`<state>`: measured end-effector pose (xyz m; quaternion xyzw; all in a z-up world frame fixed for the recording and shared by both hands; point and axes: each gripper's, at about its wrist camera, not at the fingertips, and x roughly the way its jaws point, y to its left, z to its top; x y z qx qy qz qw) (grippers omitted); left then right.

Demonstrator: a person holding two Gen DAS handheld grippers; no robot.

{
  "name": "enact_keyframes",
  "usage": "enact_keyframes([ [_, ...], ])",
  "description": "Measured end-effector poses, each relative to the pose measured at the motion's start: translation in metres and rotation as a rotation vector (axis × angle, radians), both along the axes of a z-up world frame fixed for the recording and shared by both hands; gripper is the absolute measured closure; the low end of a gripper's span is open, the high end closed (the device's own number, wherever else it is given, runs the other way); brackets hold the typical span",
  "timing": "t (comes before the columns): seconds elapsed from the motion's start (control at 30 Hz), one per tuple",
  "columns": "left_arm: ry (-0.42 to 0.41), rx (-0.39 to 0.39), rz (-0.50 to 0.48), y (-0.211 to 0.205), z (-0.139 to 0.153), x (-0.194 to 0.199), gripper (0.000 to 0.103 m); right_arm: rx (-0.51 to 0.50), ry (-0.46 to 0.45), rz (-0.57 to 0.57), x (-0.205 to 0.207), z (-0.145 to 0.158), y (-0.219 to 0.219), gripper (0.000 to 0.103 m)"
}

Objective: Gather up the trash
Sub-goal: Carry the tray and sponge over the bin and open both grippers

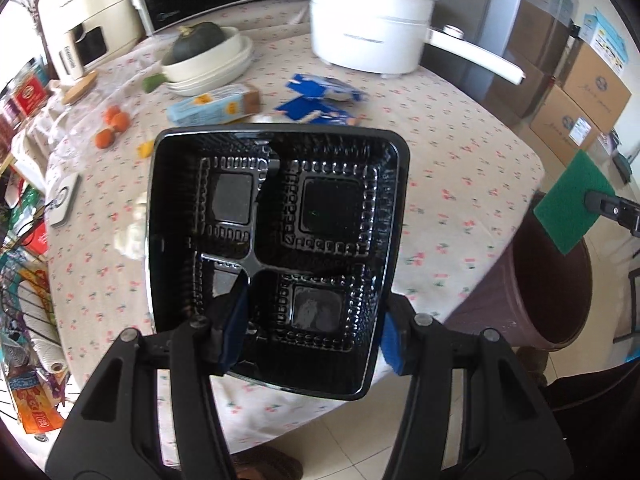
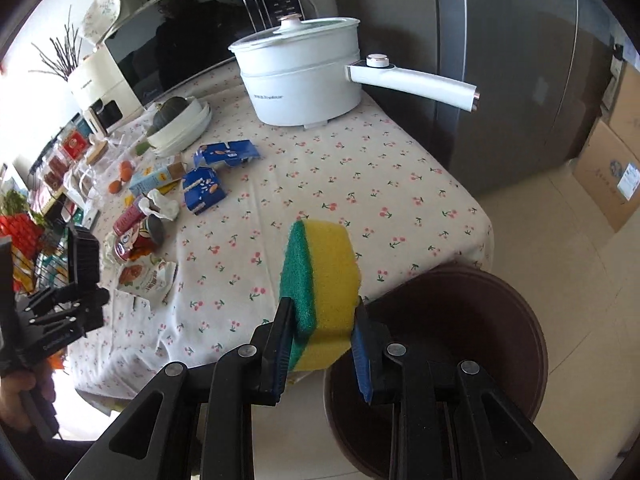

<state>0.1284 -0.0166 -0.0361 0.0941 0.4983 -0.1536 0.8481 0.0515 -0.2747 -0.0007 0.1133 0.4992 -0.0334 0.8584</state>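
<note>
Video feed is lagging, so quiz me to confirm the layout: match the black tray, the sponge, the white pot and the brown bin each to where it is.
Things:
1. black tray
2. sponge
3. white pot
4. brown bin

Places:
A. on the floor beside the table's corner
B. clamped in the right claw
C. on the tablecloth by the microwave
D. clamped in the left claw

Pairs: 1-D, 2-B, 3-C, 4-A

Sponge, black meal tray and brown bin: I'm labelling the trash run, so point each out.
sponge point(image 2: 332, 280), right wrist view, on its yellow foam face
black meal tray point(image 1: 332, 204), left wrist view, on one compartment's floor
brown bin point(image 2: 460, 312), right wrist view, on its inner wall
</note>
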Motion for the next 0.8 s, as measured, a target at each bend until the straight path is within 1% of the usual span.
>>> enact_keyframes([
  [0.13,0.005,-0.007,-0.065,-0.04,-0.002,-0.009,0.046,-0.055,-0.037,-0.017,-0.02,0.012,-0.023,0.075],
  [0.33,0.02,0.005,-0.218,-0.114,-0.014,-0.033,0.046,-0.07,-0.003,-0.075,-0.057,0.002,-0.07,0.075],
  [0.57,0.047,0.017,-0.391,-0.191,-0.032,-0.06,0.046,-0.096,0.013,-0.172,-0.11,-0.006,-0.129,0.075],
  [0.67,0.076,0.006,-0.439,-0.216,-0.04,-0.066,0.046,-0.092,0.021,-0.21,-0.129,-0.009,-0.149,0.075],
  [0.8,0.109,-0.023,-0.48,-0.24,-0.045,-0.068,0.046,-0.098,0.035,-0.241,-0.144,-0.015,-0.166,0.075],
])
